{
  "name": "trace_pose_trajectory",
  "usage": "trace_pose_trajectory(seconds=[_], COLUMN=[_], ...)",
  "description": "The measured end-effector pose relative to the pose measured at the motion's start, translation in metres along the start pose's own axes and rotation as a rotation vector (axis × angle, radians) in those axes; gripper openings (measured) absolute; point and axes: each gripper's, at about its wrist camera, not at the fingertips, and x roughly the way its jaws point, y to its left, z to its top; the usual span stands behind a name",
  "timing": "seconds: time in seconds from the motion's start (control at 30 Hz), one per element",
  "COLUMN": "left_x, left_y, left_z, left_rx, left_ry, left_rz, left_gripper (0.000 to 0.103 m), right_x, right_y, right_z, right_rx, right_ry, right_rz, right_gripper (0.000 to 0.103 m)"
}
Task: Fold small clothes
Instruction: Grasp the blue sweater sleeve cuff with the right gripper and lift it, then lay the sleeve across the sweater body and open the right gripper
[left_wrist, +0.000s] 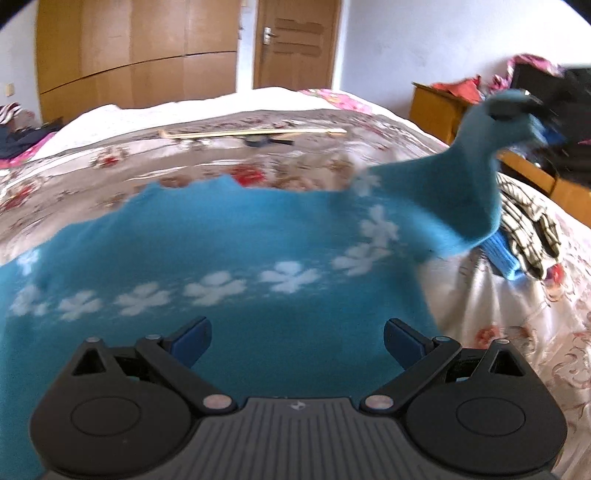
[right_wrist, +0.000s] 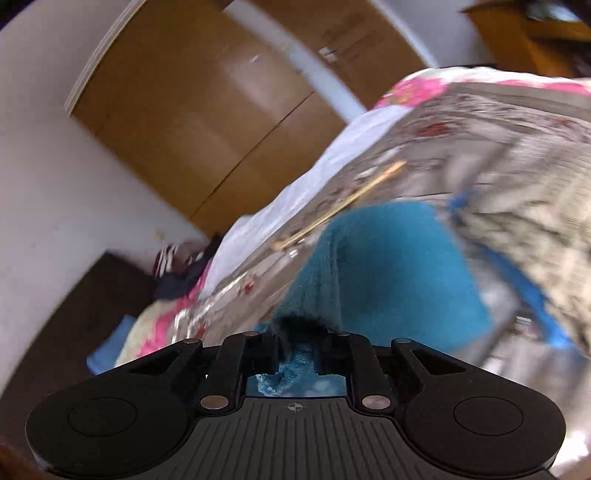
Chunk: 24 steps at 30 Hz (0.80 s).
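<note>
On the left side of the bed (left_wrist: 517, 369), my left gripper (left_wrist: 297, 341) hangs over the blue sweater (left_wrist: 229, 236) with its jaws spread wide and nothing between them; it is not touching the fabric as far as I can tell. The sweater's body lies spread flat on the floral bedspread, a row of white flower motifs running across it, with no fold visible in the body. Further back, near the far edge of the bed, a wooden stick (left_wrist: 255, 132) lies apart from the work. Moving right, one sleeve (left_wrist: 461, 184) is raised off the bedspread and stretched up toward the right edge, where my right gripper (right_wrist: 295, 343) has its jaws clamped on the blue knit; the right wrist view shows fabric bunched between the fingers. At the right edge of the bed a folded blue item (left_wrist: 504, 256) and a checked garment (left_wrist: 528, 225) lie together, which I judge to be pieces already handled, though blur prevents certainty. My assessment: this garment is at the first step, sleeve lifted for folding inward; the second sleeve and the body folds remain outstanding.
</note>
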Motion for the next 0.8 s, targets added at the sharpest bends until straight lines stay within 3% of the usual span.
trace_pose_trajectory(seconds=[0.27, 0.43, 0.53, 0.6, 0.73, 0.8], left_x=[-0.031, -0.039, -0.034, -0.032, -0.026, -0.026], left_y=[0.073, 0.105, 0.117, 0.124, 0.141, 0.147], left_z=[-0.029, -0.045, -0.050, -0.051, -0.053, -0.053], left_rx=[-0.085, -0.152, -0.170, -0.184, -0.238, -0.279], left_ry=[-0.025, -0.027, -0.016, -0.011, 0.002, 0.004], left_rz=[0.080, 0.101, 0.124, 0.128, 0.136, 0.127], left_gripper=[0.103, 0.103, 0.103, 0.103, 0.103, 0.103], right_x=[0.122, 0.197, 0.232, 0.254, 0.273, 0.276], right_y=[0.112, 0.164, 0.172, 0.177, 0.181, 0.177], right_z=[-0.038, -0.095, -0.117, -0.129, -0.141, -0.142], right_rx=[-0.233, -0.356, -0.376, -0.392, -0.417, -0.405], right_ry=[0.223, 0.373, 0.445, 0.473, 0.488, 0.501], right_rz=[0.063, 0.076, 0.064, 0.063, 0.023, 0.001], right_gripper=[0.016, 0.016, 0.016, 0.007, 0.008, 0.015])
